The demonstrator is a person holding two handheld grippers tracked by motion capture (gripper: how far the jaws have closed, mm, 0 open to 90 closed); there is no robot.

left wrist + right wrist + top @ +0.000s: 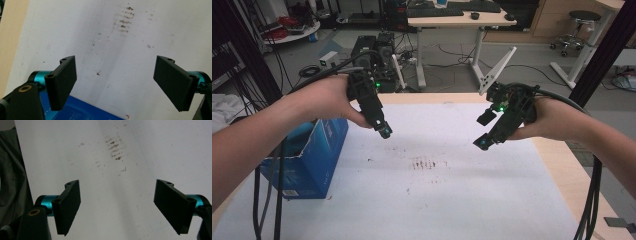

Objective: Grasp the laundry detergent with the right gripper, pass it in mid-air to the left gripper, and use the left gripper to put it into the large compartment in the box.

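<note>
While hanging over white sheet [412, 210], no grip on anything yet. Blue box [309, 160] at 9 o'clock edge of sheet, upright, top seemingly open, partly under L forearm; long axis hard to tell. L gripper [384, 131] just off box's 2 o'clock corner, fingers wide, empty. Brown smudges [424, 163] mid-sheet, betw. the 2 grippers. R gripper [484, 131] toward 3 o'clock, well apart from box, fingers wide, empty. Probably L's job, being nearer: back toward 8 o'clock to reach box.
</note>
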